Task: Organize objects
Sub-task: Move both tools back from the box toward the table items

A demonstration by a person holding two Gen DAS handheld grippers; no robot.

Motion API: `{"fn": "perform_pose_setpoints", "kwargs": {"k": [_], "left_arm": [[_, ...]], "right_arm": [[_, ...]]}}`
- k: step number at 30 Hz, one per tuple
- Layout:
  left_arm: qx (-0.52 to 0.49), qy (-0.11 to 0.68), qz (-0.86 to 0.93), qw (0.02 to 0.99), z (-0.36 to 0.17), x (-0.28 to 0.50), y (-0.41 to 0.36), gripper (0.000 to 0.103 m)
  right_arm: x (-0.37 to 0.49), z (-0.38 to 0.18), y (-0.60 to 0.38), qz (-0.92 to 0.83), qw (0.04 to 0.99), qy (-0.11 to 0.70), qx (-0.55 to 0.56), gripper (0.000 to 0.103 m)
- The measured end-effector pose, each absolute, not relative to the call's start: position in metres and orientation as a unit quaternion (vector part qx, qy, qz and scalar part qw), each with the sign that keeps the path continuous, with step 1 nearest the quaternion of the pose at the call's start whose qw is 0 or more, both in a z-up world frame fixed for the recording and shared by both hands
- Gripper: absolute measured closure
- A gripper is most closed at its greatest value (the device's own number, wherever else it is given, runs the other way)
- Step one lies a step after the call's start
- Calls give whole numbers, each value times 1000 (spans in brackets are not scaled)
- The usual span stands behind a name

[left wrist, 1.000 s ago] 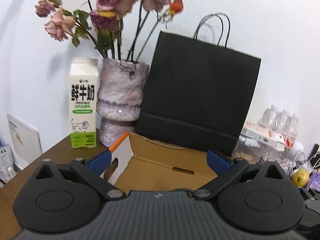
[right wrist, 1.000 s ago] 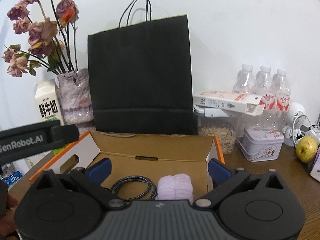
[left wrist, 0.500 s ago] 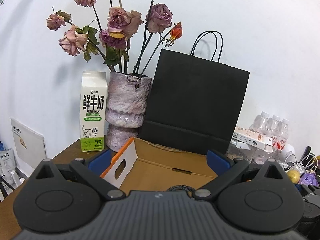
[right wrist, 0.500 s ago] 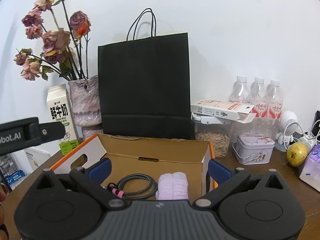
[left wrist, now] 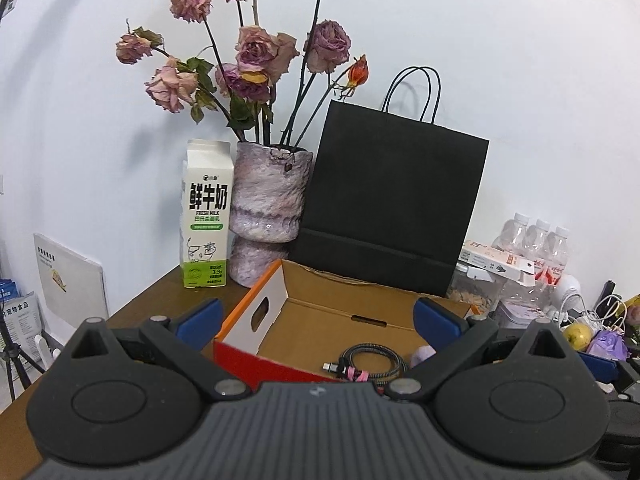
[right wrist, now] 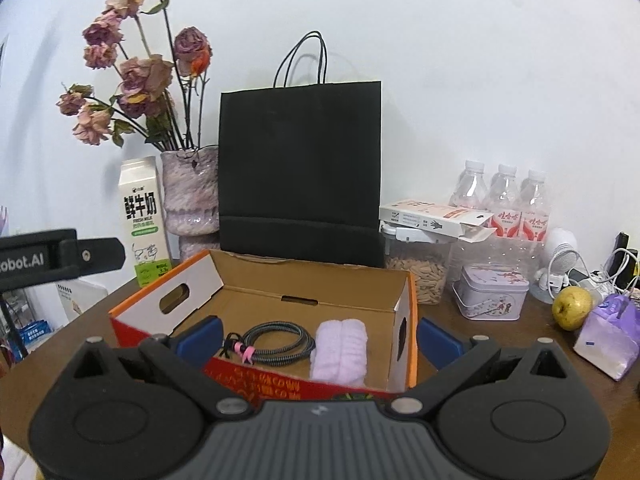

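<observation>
An open cardboard box with orange rims sits on the brown table. Inside lie a coiled braided cable with a pink tie and a folded lilac towel. The box and cable also show in the left wrist view. My right gripper is open and empty, in front of the box. My left gripper is open and empty, near the box's front left corner. The left gripper's body shows at the left of the right wrist view.
Behind the box stand a black paper bag, a vase of dried roses and a milk carton. To the right are a seed jar, a tin, water bottles, a yellow apple and a purple pack.
Both grippers have pulled back and up from the box. More of the box, the cable and the towel shows now. Both stayed open and empty.
</observation>
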State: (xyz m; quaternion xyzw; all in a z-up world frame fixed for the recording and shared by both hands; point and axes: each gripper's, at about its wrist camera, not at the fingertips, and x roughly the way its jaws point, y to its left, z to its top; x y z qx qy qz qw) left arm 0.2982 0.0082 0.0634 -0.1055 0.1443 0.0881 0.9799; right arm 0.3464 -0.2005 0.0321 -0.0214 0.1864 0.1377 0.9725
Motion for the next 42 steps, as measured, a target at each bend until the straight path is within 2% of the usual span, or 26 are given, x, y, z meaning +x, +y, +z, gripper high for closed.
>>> {"fn": "perform_pose_setpoints", "kwargs": {"k": [13,29,42], "left_arm": [[-89,138,72,984,69,245,-2,0],[-90,154,65,982,47,173,10,0],[-72,182,59,979,24,122,19,0]], "right_arm": [[288,39,-205,145,973,174,-32,0],[200,26,-218,161,971,173,-45,0],[148,-7,-227,175,959,217,-42,0]]}}
